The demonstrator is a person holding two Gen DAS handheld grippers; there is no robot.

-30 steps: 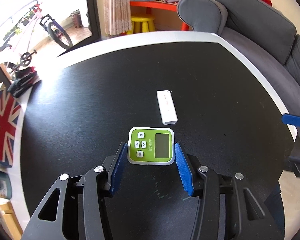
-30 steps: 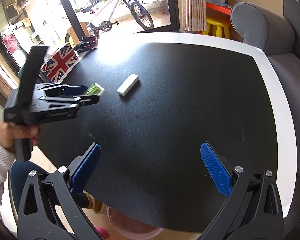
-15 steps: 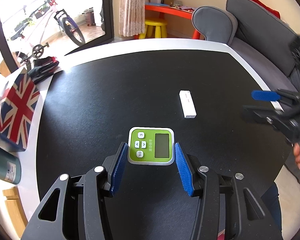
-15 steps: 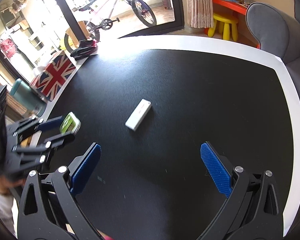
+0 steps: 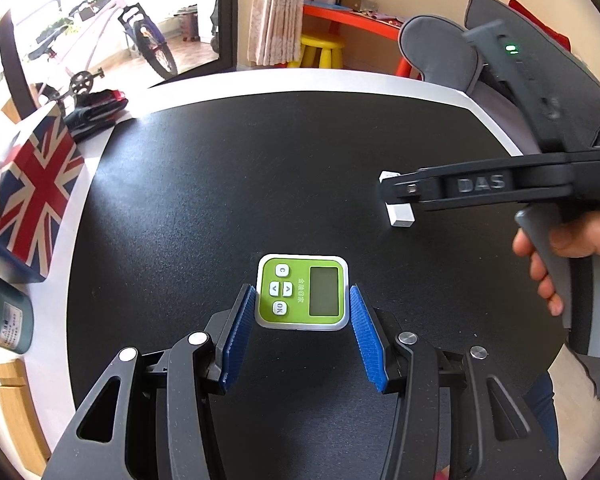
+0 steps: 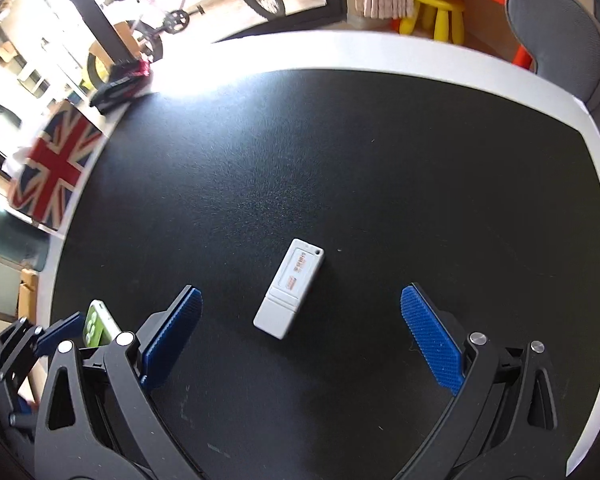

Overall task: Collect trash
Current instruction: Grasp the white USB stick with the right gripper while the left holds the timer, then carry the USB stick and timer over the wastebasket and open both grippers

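The left gripper [image 5: 302, 322] held a green digital timer [image 5: 302, 292] clamped between its blue pads, carried above the black tabletop [image 6: 380, 160]. The right gripper [image 6: 300, 328] was spread wide, its jaws well apart and holding nothing, hovering over a white USB-style stick [image 6: 290, 288] that lay flat near the middle of the tabletop.

The step in hand looked like the pickup of that white stick, the one loose item left on the tabletop. Its long axis ran diagonally, the end with the small hole pointing away toward the tabletop's far right side and the capped end pointing back toward the right gripper's left finger. The jaw line crossed the stick at a slant, so the next move probably called for a slight twist of the wrist, then a descent so the pads straddled its narrow sides before closing.
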